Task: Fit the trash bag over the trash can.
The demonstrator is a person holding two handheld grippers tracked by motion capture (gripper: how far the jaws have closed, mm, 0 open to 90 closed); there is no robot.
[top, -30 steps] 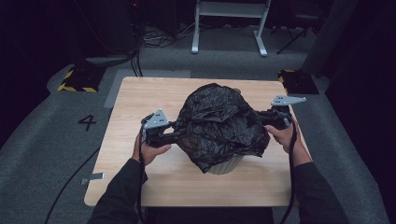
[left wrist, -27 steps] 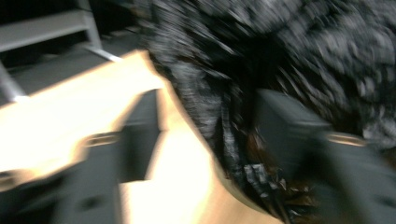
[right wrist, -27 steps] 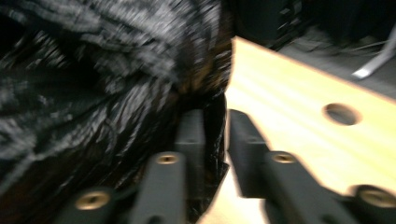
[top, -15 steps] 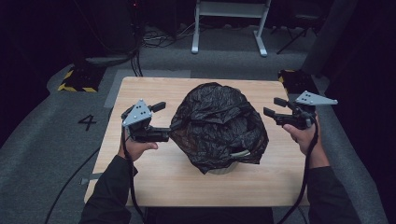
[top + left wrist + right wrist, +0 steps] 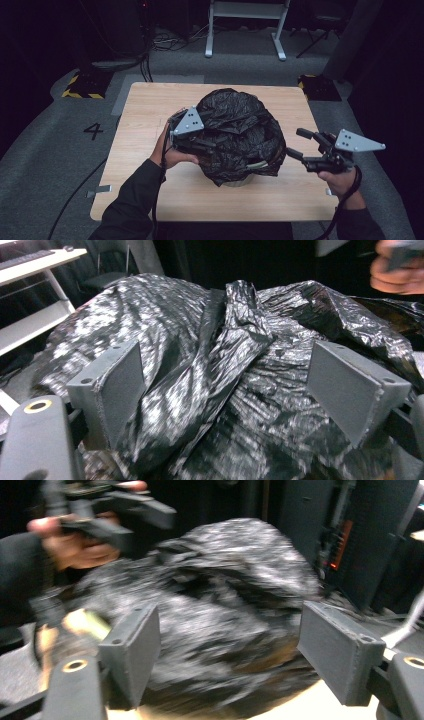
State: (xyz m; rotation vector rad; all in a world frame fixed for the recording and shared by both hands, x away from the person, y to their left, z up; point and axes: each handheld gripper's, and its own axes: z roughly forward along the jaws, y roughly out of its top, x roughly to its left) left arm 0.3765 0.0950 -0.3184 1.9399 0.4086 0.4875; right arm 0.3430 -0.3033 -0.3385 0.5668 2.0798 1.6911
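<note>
1. Two grippers nearest the table's (image 5: 150,200) front edge. Left gripper (image 5: 202,146) against the bag's (image 5: 240,135) left side, jaws spread wide after just opening; film bulging between the pads (image 5: 122,385) in the left gripper view, not pinched. Right gripper (image 5: 305,144) off the bag's right side, clear of it, jaws also just opened wide, nothing between them.
2. One black bag, mid-table, draped over one pale bin (image 5: 237,182), only a sliver of rim peeping out at the bottom front.
3. Probably very light, thin and limp: crinkled, glossy, likely slippery between flat pads, easily torn if tugged hard.
4. Best hold, by judgement: a gathered fold or ridge, such as the twisted crease (image 5: 240,310) along the top, or the loose hem near the bin rim; smooth stretched faces likely to slip.
5. Farther off: one "4" (image 5: 93,131) marked on the floor at left, one white stand (image 5: 247,27) beyond the table.
</note>
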